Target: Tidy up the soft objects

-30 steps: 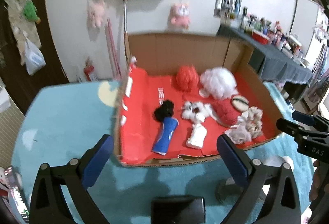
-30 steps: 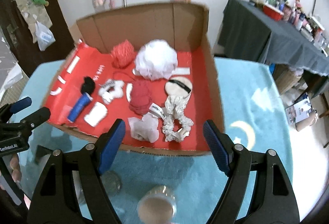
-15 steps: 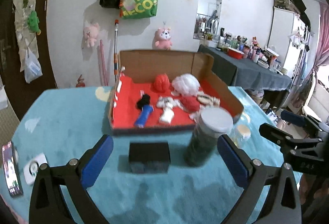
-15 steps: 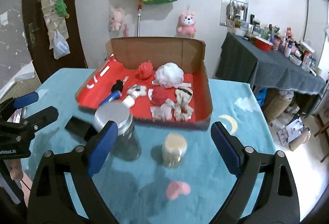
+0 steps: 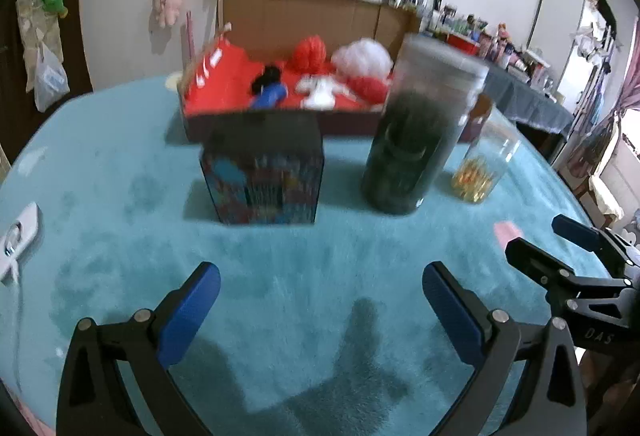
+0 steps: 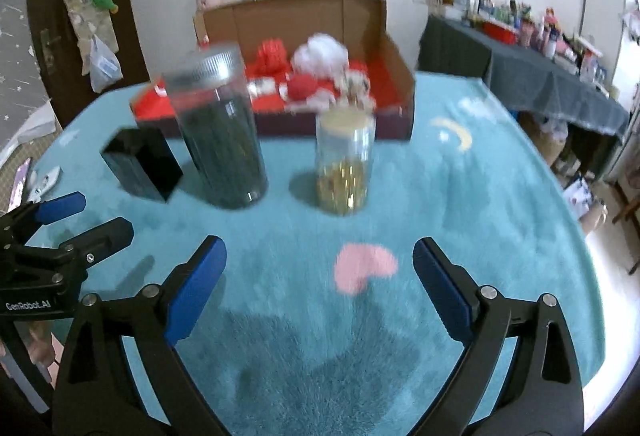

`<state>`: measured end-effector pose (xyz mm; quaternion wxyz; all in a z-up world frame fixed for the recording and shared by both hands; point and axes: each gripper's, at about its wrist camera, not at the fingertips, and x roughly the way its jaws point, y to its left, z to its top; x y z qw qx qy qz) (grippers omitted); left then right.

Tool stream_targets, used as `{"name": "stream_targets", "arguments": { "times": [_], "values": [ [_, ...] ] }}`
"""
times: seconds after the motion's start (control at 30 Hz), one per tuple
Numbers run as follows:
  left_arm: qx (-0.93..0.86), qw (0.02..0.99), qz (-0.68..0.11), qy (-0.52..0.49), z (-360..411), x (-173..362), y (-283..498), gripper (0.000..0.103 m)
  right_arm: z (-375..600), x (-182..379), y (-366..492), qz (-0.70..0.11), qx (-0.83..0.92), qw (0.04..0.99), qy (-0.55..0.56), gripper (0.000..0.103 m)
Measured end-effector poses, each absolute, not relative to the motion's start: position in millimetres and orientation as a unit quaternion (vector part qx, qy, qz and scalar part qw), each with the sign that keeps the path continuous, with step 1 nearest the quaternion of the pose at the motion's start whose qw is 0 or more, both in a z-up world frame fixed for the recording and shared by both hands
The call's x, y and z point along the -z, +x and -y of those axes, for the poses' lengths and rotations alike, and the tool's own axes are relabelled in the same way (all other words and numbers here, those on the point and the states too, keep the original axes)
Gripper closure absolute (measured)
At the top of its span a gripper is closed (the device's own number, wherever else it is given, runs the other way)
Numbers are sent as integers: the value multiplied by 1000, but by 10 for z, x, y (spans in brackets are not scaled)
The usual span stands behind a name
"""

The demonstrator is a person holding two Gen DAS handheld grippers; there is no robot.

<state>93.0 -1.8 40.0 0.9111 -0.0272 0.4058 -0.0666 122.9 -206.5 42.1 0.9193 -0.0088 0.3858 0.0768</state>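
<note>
While your left gripper (image 5: 321,292) and right gripper (image 6: 319,268) hang spread and empty, the pink pad (image 6: 366,268) sits near the tabletop's (image 6: 500,195) front edge.

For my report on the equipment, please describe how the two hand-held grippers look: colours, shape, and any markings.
Both look alike. The left hand-held gripper and the right hand-held gripper each have a black frame that forks into two angled arms, with round silver screws at the joints. The fingers carry flat blue pads. One body reads "GenRobot.AI", the other "DAS". No cables show.
</note>
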Motion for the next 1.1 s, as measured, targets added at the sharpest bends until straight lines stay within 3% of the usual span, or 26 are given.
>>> {"name": "stream_targets", "arguments": {
  "times": [0.37, 1.1],
  "values": [
    [46, 905, -424, 5, 117, -148, 950, 0, 2145, -3, 1297, -422, -52, 905, -13, 7],
    [4, 906, -424, 0, 73, -139, 981, 0, 2144, 12, 1350, -421, -47, 906, -11, 2]
  ]
}}
